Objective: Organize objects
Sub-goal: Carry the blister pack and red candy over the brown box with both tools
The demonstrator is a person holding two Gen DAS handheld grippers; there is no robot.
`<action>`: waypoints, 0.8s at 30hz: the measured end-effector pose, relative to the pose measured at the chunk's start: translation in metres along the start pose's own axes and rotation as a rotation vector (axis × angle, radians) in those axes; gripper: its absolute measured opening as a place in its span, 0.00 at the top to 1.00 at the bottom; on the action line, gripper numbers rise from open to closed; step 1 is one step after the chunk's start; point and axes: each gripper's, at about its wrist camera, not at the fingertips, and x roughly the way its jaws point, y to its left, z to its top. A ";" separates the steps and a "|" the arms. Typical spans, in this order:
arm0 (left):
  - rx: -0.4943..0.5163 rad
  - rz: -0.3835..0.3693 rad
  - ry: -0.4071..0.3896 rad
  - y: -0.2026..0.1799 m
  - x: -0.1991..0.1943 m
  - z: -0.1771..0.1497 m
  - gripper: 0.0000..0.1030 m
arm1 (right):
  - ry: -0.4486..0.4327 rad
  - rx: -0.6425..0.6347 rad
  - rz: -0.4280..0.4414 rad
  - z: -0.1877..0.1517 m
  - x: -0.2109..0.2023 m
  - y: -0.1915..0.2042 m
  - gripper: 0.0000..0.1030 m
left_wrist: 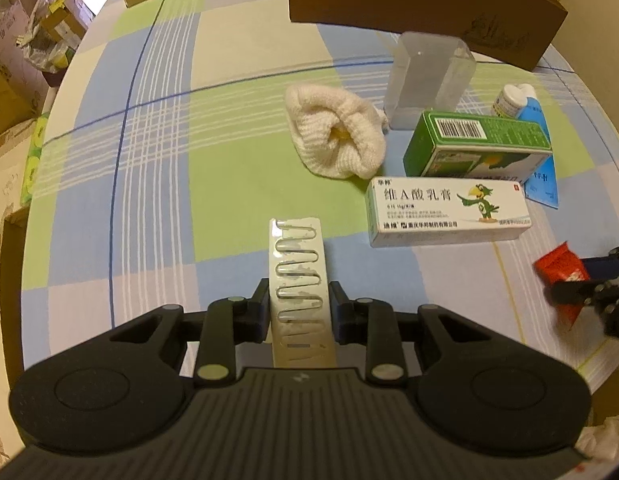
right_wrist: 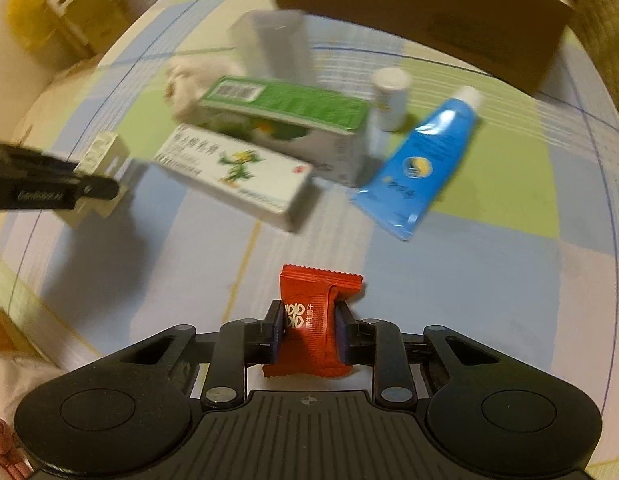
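My left gripper (left_wrist: 299,286) is shut on a silver blister strip (left_wrist: 297,248), which sticks out forward over the checked tablecloth (left_wrist: 149,160). My right gripper (right_wrist: 310,312) is shut on a red sweet packet (right_wrist: 319,284), pinched across its middle. The left wrist view also catches the right gripper (left_wrist: 589,286) and the red packet (left_wrist: 557,268) at the right edge. In the blurred right wrist view, the left gripper (right_wrist: 91,190) and the strip (right_wrist: 103,152) show at the left.
A white ointment box (left_wrist: 445,212) lies in front of a green box (left_wrist: 477,144). A blue tube (right_wrist: 421,168) and a white bottle (right_wrist: 391,96) sit to their right. Behind are a white knitted cloth (left_wrist: 337,136), a clear plastic container (left_wrist: 429,80) and a cardboard box (left_wrist: 409,0).
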 end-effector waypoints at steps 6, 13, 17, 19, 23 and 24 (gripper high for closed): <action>-0.011 0.020 -0.026 0.006 -0.007 0.011 0.76 | -0.070 0.095 -0.018 0.006 -0.023 -0.028 0.79; -0.034 0.045 -0.076 0.014 -0.021 0.030 0.76 | -0.162 0.181 -0.033 0.020 -0.047 -0.059 0.79; -0.047 0.051 -0.114 0.020 -0.031 0.045 0.76 | -0.216 0.219 -0.031 0.031 -0.058 -0.076 0.79; -0.049 0.049 -0.135 0.020 -0.037 0.053 0.76 | -0.242 0.235 -0.027 0.037 -0.065 -0.084 0.79; -0.039 0.039 -0.185 0.017 -0.049 0.075 0.76 | -0.301 0.252 -0.012 0.055 -0.079 -0.096 0.79; -0.034 0.035 -0.200 0.015 -0.052 0.081 0.76 | -0.316 0.253 -0.009 0.061 -0.082 -0.099 0.79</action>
